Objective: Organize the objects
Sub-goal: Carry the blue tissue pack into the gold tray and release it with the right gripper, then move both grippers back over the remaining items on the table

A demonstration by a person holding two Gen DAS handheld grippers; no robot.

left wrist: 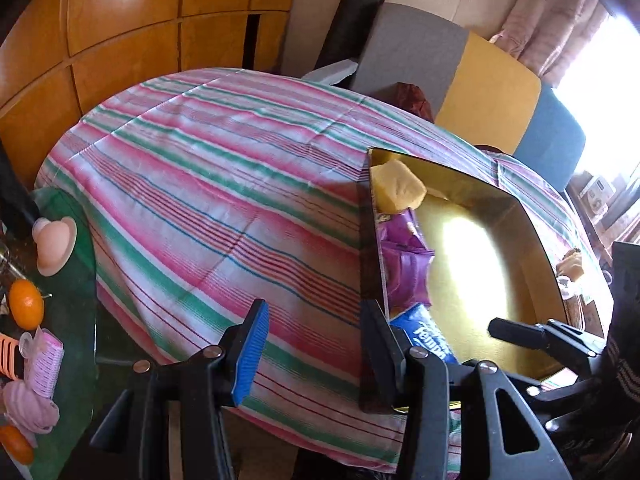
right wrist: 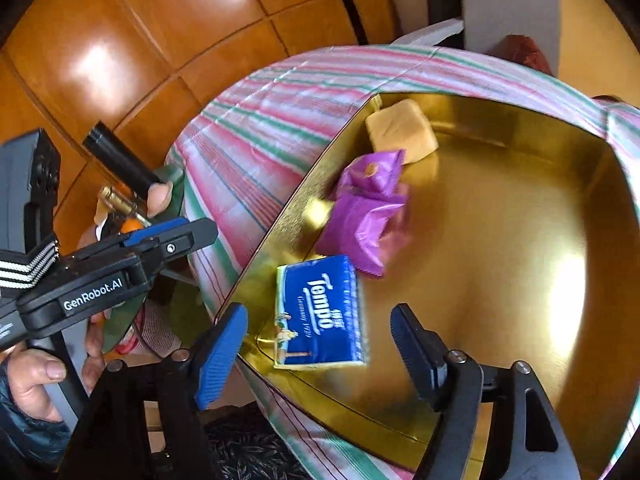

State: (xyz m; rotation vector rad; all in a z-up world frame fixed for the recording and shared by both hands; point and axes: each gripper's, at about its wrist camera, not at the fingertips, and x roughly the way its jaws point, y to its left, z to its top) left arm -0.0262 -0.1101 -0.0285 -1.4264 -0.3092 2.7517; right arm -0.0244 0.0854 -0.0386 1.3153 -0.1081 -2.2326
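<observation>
A gold tray (right wrist: 520,264) sits on the striped cloth (left wrist: 224,184). In it lie a yellow sponge (right wrist: 401,130), purple packets (right wrist: 366,216) and a blue Tempo tissue pack (right wrist: 320,312). My right gripper (right wrist: 320,344) is open and empty just above the tissue pack. My left gripper (left wrist: 316,344) is open and empty over the cloth at the tray's (left wrist: 496,264) left edge; it also shows in the right wrist view (right wrist: 192,236). The sponge (left wrist: 398,190), packets (left wrist: 404,268) and tissue pack (left wrist: 430,336) show in the left wrist view too.
On a green surface (left wrist: 76,320) left of the cloth lie an orange (left wrist: 26,304), a pink round piece (left wrist: 54,244), pink hair rollers (left wrist: 42,364) and an orange comb (left wrist: 8,354). Wooden cabinets (left wrist: 140,32) stand behind; coloured cushions (left wrist: 492,80) sit at the far right.
</observation>
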